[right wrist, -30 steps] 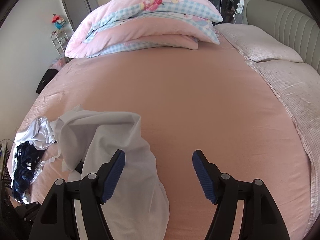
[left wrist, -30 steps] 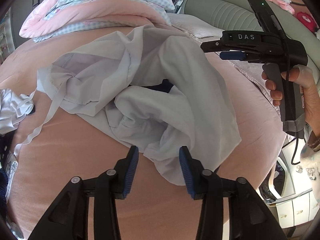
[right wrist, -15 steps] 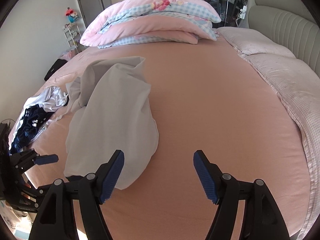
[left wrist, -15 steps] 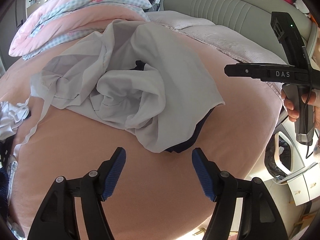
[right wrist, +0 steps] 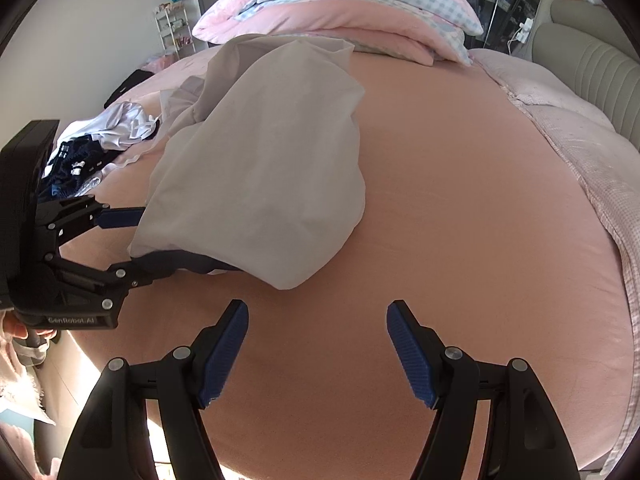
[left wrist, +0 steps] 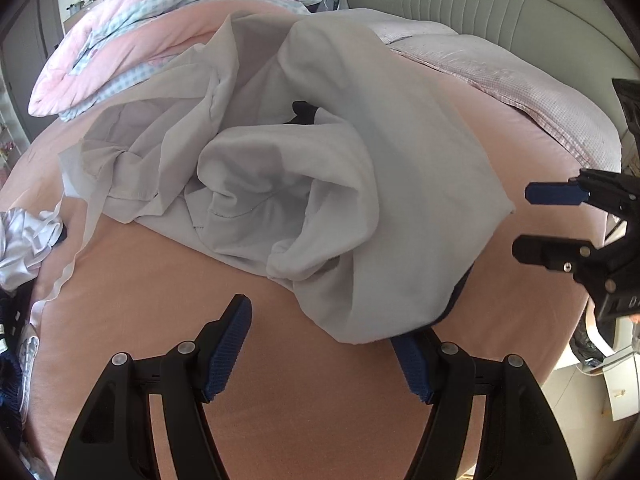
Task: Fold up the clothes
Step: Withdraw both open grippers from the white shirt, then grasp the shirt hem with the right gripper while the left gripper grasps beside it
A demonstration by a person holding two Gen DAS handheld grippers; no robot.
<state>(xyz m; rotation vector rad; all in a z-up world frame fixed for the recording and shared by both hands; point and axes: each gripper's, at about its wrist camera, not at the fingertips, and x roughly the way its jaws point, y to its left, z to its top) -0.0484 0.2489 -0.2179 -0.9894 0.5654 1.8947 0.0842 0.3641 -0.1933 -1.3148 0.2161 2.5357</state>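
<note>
A crumpled pale grey garment (left wrist: 320, 184) with a dark blue lining showing at its near edge lies on the pink bed (left wrist: 168, 280). It also shows in the right wrist view (right wrist: 264, 168). My left gripper (left wrist: 324, 344) is open, its jaws either side of the garment's near edge, the right finger partly under the cloth. In the right wrist view the left gripper (right wrist: 124, 240) reaches in at the garment's dark hem. My right gripper (right wrist: 318, 344) is open and empty over bare sheet, right of the garment. It shows at the right edge of the left wrist view (left wrist: 536, 220).
A folded pink and checked duvet (right wrist: 340, 12) lies at the far side of the bed. A heap of white and dark blue clothes (right wrist: 96, 140) sits at the left edge. A grey padded headboard (left wrist: 480, 12) and a checked pillow (left wrist: 520, 92) are on the right.
My left gripper opened wide, drew back, then moved in to the garment's near edge. The right gripper swung round to the garment's right side, staying open.
</note>
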